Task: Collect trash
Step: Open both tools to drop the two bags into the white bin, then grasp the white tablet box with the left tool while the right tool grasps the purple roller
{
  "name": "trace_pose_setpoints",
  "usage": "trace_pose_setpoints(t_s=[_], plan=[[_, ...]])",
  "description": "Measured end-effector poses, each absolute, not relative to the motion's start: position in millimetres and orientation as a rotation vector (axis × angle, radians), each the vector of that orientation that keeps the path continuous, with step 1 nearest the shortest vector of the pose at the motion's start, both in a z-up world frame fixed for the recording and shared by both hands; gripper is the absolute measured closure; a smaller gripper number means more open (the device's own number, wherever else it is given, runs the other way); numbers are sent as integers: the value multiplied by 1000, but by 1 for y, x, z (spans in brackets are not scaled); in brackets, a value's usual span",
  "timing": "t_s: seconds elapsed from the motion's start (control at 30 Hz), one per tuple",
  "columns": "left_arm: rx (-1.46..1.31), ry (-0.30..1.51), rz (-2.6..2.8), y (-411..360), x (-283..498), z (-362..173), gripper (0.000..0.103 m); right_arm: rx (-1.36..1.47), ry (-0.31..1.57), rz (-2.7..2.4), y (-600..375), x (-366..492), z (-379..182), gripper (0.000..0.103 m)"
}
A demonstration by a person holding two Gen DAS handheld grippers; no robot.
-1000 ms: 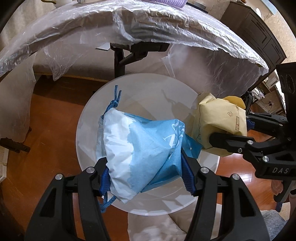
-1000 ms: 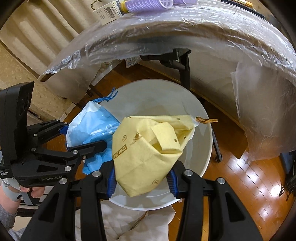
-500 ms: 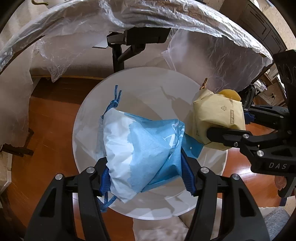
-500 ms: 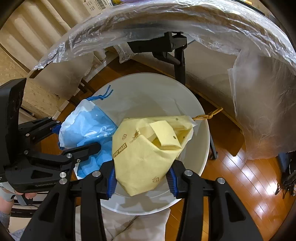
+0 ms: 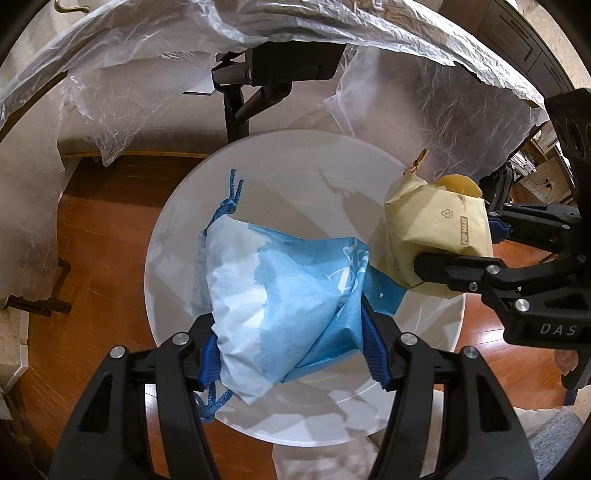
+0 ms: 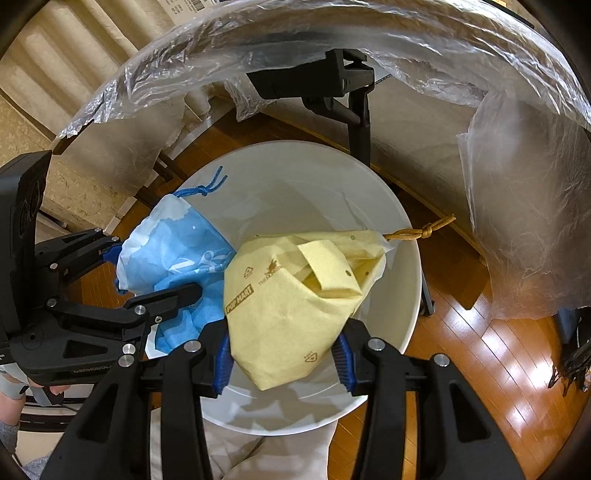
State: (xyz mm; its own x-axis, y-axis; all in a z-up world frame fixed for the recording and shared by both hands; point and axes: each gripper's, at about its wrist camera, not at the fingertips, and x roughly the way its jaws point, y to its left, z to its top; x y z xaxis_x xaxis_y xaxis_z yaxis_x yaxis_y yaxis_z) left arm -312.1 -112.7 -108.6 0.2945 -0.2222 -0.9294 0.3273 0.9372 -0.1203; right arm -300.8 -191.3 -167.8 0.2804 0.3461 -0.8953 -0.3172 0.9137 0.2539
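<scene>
My left gripper (image 5: 290,349) is shut on a blue and white drawstring bag (image 5: 284,299) and holds it over a round white bin (image 5: 295,166). My right gripper (image 6: 282,356) is shut on a yellow Pop Mart drawstring bag (image 6: 291,295) and holds it over the same bin (image 6: 295,166), right of the blue bag (image 6: 177,247). The two bags hang side by side and touch. The yellow bag (image 5: 436,236) and right gripper (image 5: 476,254) show at the right of the left wrist view; the left gripper (image 6: 155,273) shows at the left of the right wrist view.
A table edge draped in clear plastic sheet (image 5: 332,33) overhangs the bin's far side. A black clamp stand (image 5: 258,77) hangs under the table behind the bin. Wooden floor (image 6: 480,350) surrounds the bin. A white cloth (image 6: 266,458) lies below the near rim.
Both grippers have moved down and forward with their bags, so the bin looks larger and the table edge sits higher in view. Both grips are unchanged.
</scene>
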Motion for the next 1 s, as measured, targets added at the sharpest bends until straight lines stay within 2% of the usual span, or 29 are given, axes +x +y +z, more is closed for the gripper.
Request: trace_pose_setpoints(t_s=[0.03, 0.1, 0.17, 0.2, 0.3, 0.47, 0.63, 0.7, 0.77, 0.8, 0.93, 1.0], plan=[[97, 1214, -370, -113, -312, -108, 40, 28, 1208, 445, -192, -301, -168, 58], [97, 1190, -379, -113, -312, -105, 25, 26, 1204, 437, -192, -301, -167, 54], [88, 1162, -377, -111, -314, -101, 20, 28, 1191, 429, -193, -302, -165, 34], [77, 1157, -384, -109, -313, -100, 20, 39, 1176, 434, -194, -303, -162, 31], [39, 1154, -394, -105, -312, -97, 15, 43, 1147, 427, -198, -305, -155, 29], [28, 1132, -373, -98, -314, -89, 14, 47, 1100, 413, -208, -310, -142, 24], [45, 1069, -336, -96, -328, -58, 14, 8, 1006, 388, -220, -331, -107, 23], [22, 1015, -348, -92, -336, -36, 14, -7, 941, 387, -224, -344, -83, 22], [-9, 940, -361, -87, -345, -4, 13, -24, 814, 385, -231, -363, -43, 8], [-17, 898, -356, -84, -348, 12, 4, -34, 751, 377, -233, -369, -29, 3], [-35, 664, -250, -69, -356, 64, 1, -115, 344, 310, -235, -400, 34, 4], [-52, 648, -212, -61, -343, 75, 1, -135, 240, 264, -231, -393, 51, 4]])
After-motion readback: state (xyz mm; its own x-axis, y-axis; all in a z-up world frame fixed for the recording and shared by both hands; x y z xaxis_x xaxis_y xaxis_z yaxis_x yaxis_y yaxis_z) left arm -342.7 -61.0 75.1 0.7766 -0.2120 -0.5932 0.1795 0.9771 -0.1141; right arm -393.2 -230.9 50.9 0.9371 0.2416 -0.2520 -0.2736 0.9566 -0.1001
